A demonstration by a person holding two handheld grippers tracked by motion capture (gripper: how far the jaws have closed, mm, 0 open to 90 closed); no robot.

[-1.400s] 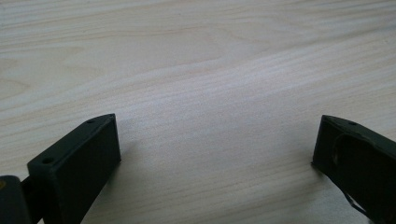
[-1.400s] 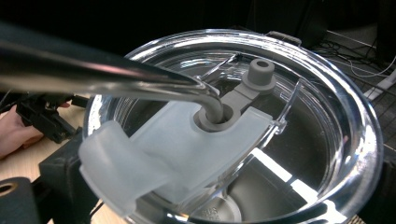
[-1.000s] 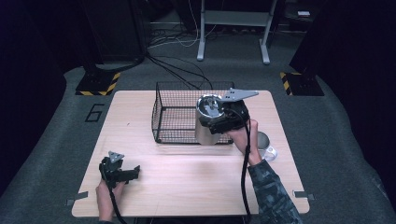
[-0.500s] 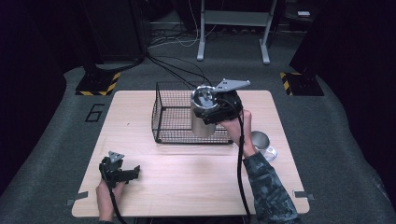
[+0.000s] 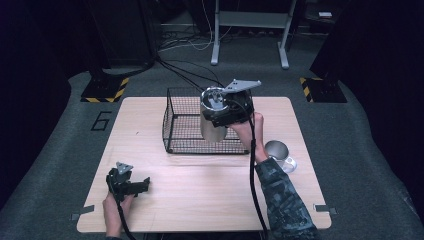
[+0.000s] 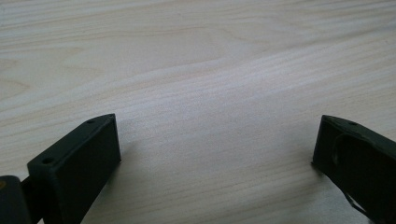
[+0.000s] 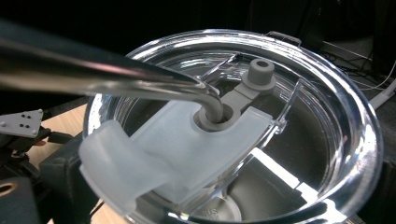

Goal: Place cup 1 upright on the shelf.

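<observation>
A steel tumbler (image 5: pixel 212 127) with a clear lid hangs over the right part of the black wire basket (image 5: pixel 181 125), and my right gripper (image 5: pixel 228 113) is shut on its upper part. In the right gripper view the clear lid (image 7: pixel 289 140) is very close, with a bent metal straw (image 7: pixel 116 79) going through its grey seal. My left gripper (image 5: pixel 144 184) rests on the wooden table (image 5: pixel 200 190) at the front left. It is open, and in the left gripper view only bare table wood (image 6: pixel 210 70) lies between the jaws of the left gripper (image 6: pixel 217 140).
A small steel cup (image 5: pixel 276 149) and a clear lid-like piece (image 5: pixel 290 163) lie on the table to the right of the basket, near my right forearm. The basket stands at the table's far middle. Dark floor with cables and stands surrounds the table.
My right gripper has carried the tumbler up and to the left, from the basket's right edge to above its inside. The left gripper has not moved.
</observation>
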